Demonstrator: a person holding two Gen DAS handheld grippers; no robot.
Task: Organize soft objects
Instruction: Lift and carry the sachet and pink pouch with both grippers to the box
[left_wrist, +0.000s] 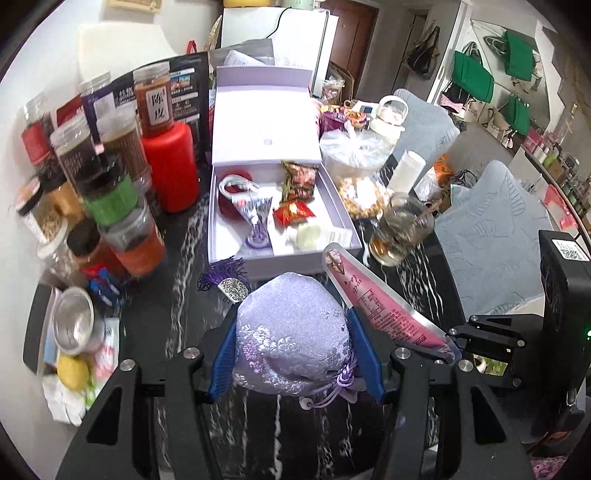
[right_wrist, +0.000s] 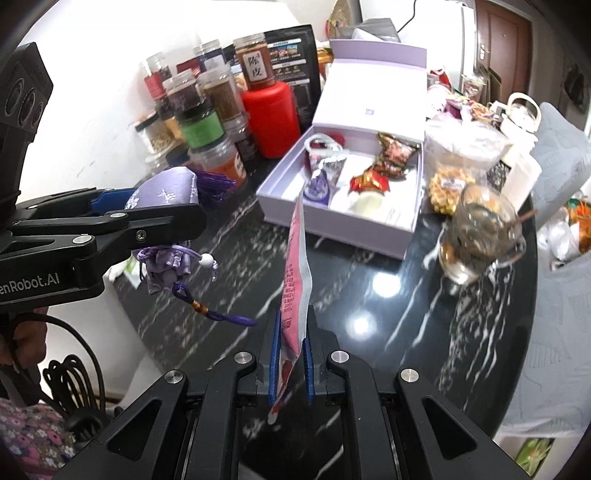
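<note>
My left hand-held gripper (left_wrist: 295, 347) clamps the purple pouch (left_wrist: 291, 332), right hand-held gripper (right_wrist: 291, 362) pinches the pink packet (right_wrist: 295, 273); open box (left_wrist: 258, 254) straight ahead, left nearer.

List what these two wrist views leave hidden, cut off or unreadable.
- Left wrist view: the underside of the lilac pouch is hidden by its own bulk and the left gripper.
- Right wrist view: the pink packet is seen edge-on; its print is unreadable.
- Both views: the lilac box has its near wall hiding part of the floor.
- Left wrist view: the jars are blurred, most labels illegible.
</note>
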